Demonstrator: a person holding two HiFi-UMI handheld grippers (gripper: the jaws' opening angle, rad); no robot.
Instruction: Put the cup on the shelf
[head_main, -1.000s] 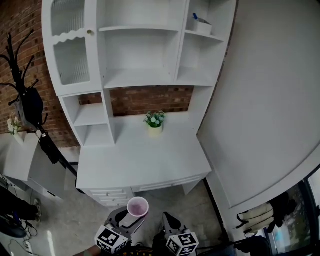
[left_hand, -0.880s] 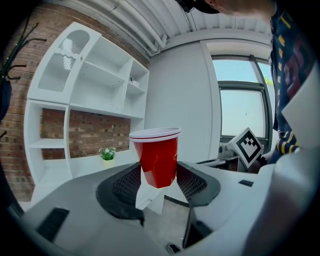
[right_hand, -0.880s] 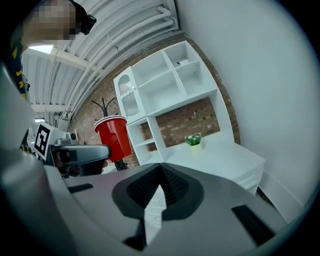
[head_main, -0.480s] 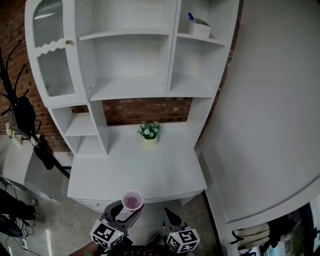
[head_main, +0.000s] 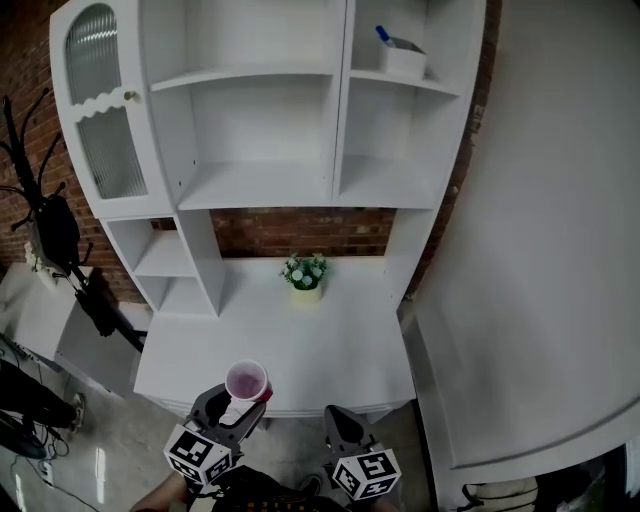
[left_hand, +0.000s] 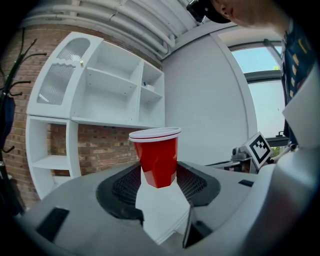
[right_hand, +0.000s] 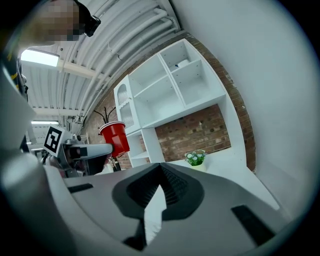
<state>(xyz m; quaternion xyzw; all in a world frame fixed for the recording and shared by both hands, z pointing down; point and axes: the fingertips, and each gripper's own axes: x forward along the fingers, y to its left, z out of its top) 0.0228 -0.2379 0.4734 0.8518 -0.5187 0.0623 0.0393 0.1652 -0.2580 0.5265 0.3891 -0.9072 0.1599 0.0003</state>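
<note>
A red cup (head_main: 247, 381) with a white rim stands upright in my left gripper (head_main: 232, 408), low in the head view at the front edge of the white desk (head_main: 330, 350). In the left gripper view the cup (left_hand: 157, 155) sits between the two dark pads (left_hand: 125, 187), which are shut on its lower half. The white shelf unit (head_main: 255, 185) rises behind the desk with several bare compartments. My right gripper (head_main: 338, 428) hangs beside the left one, shut and holding nothing. From the right gripper view the cup (right_hand: 115, 137) shows at the left, with the right gripper (right_hand: 161, 166) in front.
A small potted plant (head_main: 305, 272) stands at the back of the desk. A white box (head_main: 403, 55) sits on the upper right shelf. A glazed door (head_main: 100, 110) closes the upper left compartment. A black coat rack (head_main: 50, 220) stands left, a white wall (head_main: 540, 250) right.
The left gripper has carried the cup forward and a little left, up to the desk's front edge. The head view has shifted so that the shelf unit looks nearer.
</note>
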